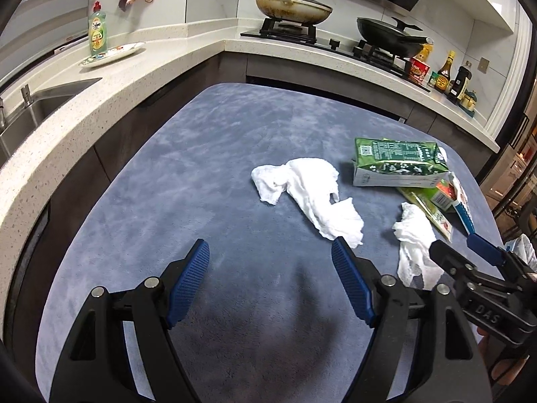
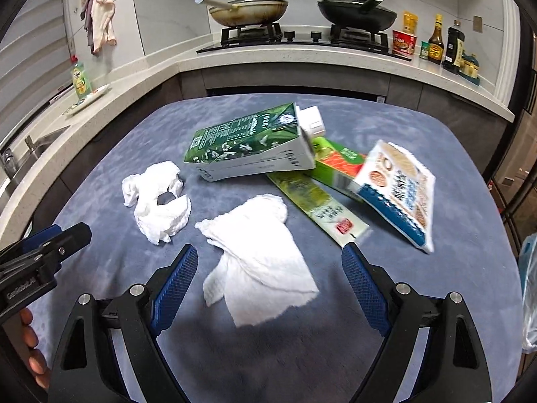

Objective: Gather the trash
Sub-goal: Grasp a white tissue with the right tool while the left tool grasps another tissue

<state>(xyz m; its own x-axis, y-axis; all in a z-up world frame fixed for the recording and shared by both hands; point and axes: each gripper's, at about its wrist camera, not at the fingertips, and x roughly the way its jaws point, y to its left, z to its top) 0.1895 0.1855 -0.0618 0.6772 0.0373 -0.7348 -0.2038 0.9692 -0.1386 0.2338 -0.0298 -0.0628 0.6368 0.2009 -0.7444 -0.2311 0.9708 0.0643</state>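
A: What lies on the surface [image 2: 453, 174]?

B: A blue-grey plush cloth covers it. On it rest two crumpled white tissues: a flatter one [image 2: 261, 262] nearer the right gripper [image 2: 270, 265], and a more twisted one [image 2: 157, 201] to its left. Behind them a green carton [image 2: 248, 144] with a white cap lies on its side. To the carton's right, partly under it, lie a green wrapper [image 2: 315, 205], a small green-and-orange box [image 2: 335, 164] and a blue-and-white snack packet [image 2: 399, 191], overlapping in a loose pile.

A: How do the right gripper's jaws stand?

B: Wide apart and empty. The flatter tissue lies in the gap between the blue pads as seen from the right wrist; neither pad presses it.

A: And the left gripper [image 1: 270, 258]?

B: Its jaws also stand apart, holding nothing. Only bare cloth shows between them. The twisted tissue [image 1: 312, 191] lies just beyond the right-hand pad, near but not touching as far as can be told. The other tissue [image 1: 416, 245] sits beside the neighbouring gripper, which enters this view at the right edge.

A: What surrounds the work area?

B: An L-shaped pale countertop [image 1: 161, 63] carrying a sink [image 1: 40, 107], a green dish-soap bottle [image 1: 98, 30] standing on a plate [image 1: 114, 53], a hob with two pans [image 2: 302, 10], and sauce bottles [image 2: 443, 43]. A translucent plastic bag [image 2: 528, 299] shows at the far right edge.
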